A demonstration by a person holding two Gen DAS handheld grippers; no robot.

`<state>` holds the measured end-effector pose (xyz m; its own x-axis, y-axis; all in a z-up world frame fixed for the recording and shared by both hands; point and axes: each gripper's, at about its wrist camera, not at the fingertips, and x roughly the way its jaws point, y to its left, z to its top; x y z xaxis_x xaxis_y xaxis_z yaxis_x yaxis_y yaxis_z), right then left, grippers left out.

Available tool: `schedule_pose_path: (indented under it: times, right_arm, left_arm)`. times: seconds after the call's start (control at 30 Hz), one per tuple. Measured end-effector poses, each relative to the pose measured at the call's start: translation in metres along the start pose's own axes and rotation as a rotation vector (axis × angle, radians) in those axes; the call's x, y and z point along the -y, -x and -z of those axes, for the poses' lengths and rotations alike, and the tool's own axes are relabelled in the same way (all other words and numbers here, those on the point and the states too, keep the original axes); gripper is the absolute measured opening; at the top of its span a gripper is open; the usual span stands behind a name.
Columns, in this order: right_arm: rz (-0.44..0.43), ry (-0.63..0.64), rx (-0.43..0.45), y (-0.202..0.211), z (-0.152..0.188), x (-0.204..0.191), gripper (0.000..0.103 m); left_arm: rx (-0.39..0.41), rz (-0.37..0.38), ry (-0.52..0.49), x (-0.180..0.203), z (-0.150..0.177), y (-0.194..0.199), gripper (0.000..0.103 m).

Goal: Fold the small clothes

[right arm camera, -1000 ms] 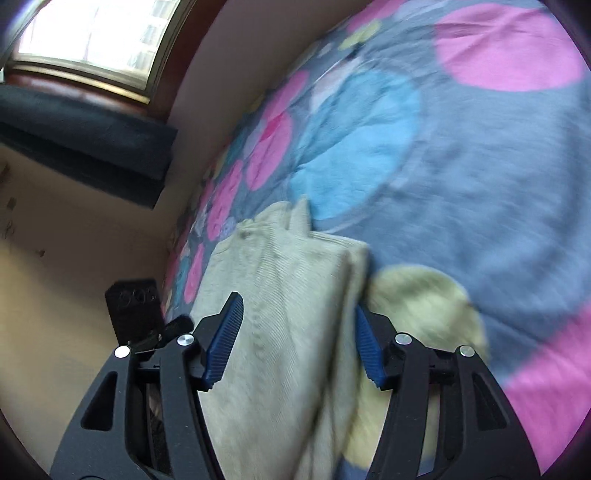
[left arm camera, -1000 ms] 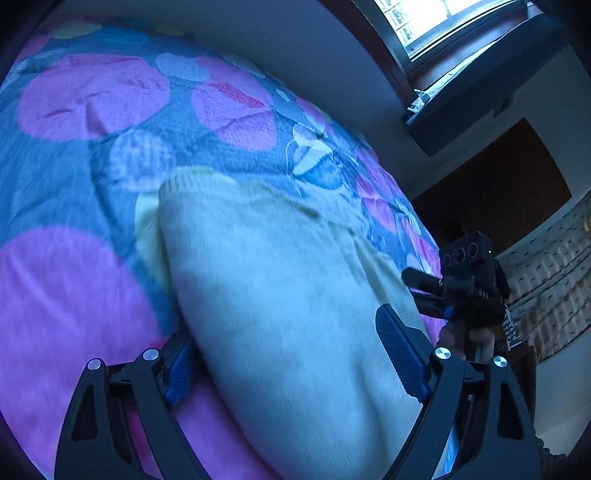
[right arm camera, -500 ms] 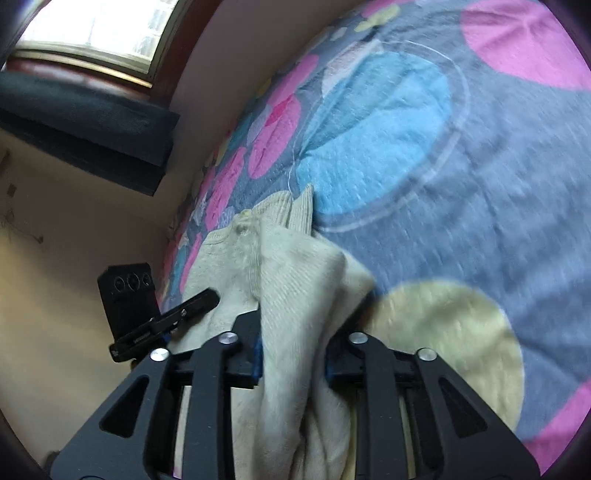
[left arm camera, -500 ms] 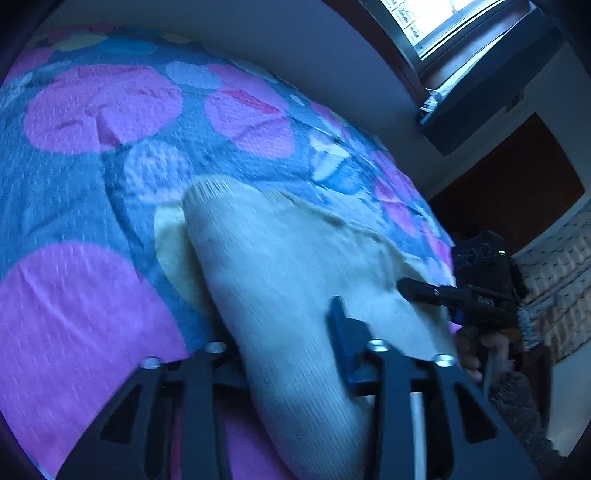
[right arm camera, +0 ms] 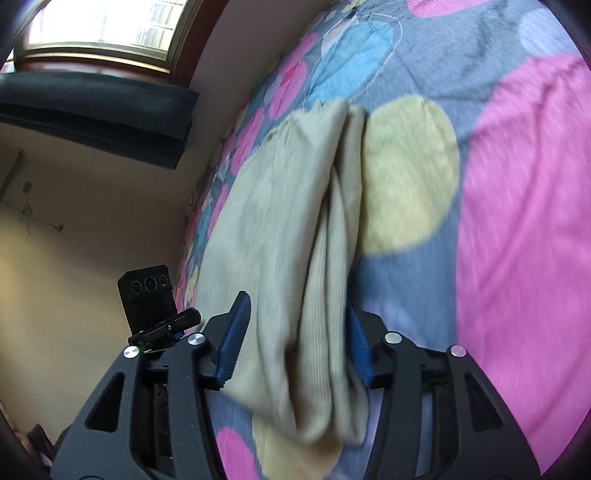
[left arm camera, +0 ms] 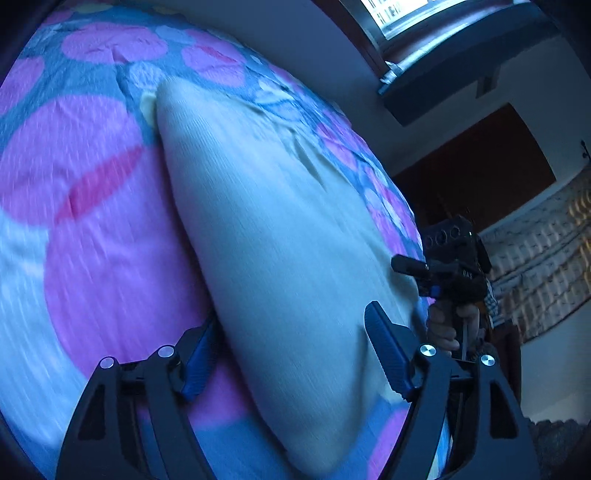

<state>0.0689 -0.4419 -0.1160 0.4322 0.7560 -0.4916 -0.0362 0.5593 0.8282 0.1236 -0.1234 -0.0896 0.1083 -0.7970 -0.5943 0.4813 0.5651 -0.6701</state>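
A cream knit garment (left arm camera: 280, 236), folded lengthwise, lies flat on the spotted bedspread (left arm camera: 92, 229). My left gripper (left arm camera: 291, 317) straddles its near end. The jaws are opening and the blue pads stand clear of the cloth. In the right wrist view the garment (right arm camera: 280, 229) shows a layered fold along its right side. My right gripper (right arm camera: 295, 301) straddles that folded end, jaws opening, with the cloth loose between the pads. Each view shows the other gripper beside the garment: the right gripper (left arm camera: 413, 271), held by a hand (left arm camera: 443, 328), and the left gripper (right arm camera: 166, 326).
The bedspread (right arm camera: 517, 221) has pink, blue and yellow circles and stretches away on both sides. A wall with a window (right arm camera: 103, 26) and a dark ledge (right arm camera: 92, 107) runs along the far edge of the bed. A dark wooden panel (left arm camera: 476, 170) stands beyond the bed's end.
Both grippers were open around the garment, closed on its near end half a second ago, and have now spread again. The garment lies longer and flatter, and both views have shifted along the bed.
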Motion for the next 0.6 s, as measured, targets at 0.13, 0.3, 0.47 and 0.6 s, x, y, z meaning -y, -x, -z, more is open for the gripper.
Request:
schedule_pose_path:
  times: [0.13, 0.3, 0.47, 0.6]
  right_arm:
    - [0.015, 0.021, -0.014, 0.006, 0.024, -0.006, 0.051]
    - [0.078, 0.042, -0.003, 0.004, 0.033, -0.010, 0.032]
    - [0.076, 0.043, 0.016, 0.004, 0.043, 0.003, 0.014]
    - [0.066, 0.062, 0.035, 0.005, 0.044, 0.004, 0.014]
  left_arm:
    - [0.002, -0.065, -0.074, 0.017, 0.017, -0.003, 0.068]
    - [0.026, -0.154, -0.121, 0.022, 0.021, -0.010, 0.055]
    - [0.039, -0.162, -0.126, 0.017, 0.023, -0.010, 0.054]
    - [0.048, -0.139, -0.111, 0.012, 0.026, -0.005, 0.054]
